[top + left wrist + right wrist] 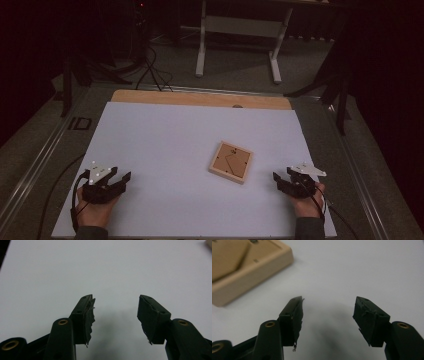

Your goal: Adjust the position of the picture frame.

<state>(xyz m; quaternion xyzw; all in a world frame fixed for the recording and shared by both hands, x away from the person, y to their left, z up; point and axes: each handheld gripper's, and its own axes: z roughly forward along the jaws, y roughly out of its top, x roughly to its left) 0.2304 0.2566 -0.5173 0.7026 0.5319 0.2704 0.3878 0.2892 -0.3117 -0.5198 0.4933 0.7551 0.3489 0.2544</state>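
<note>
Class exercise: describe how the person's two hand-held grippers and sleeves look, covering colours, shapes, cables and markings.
The left gripper and right gripper are black, each with two angular jaws. A pale grey three-cornered plate with white dots tops each. Brass-coloured rivets mark the jaw arms, and the pads look frayed. A black cable trails from each. The sleeves are dark grey.

A shallow square wooden tray (230, 162), pale at its raised rim and darker brown across its recessed face, which thin lines divided into pieces, lay flat on the white sheet (165, 150), turned slightly askew, right of the middle and nearer the right gripper (282, 181).
</note>
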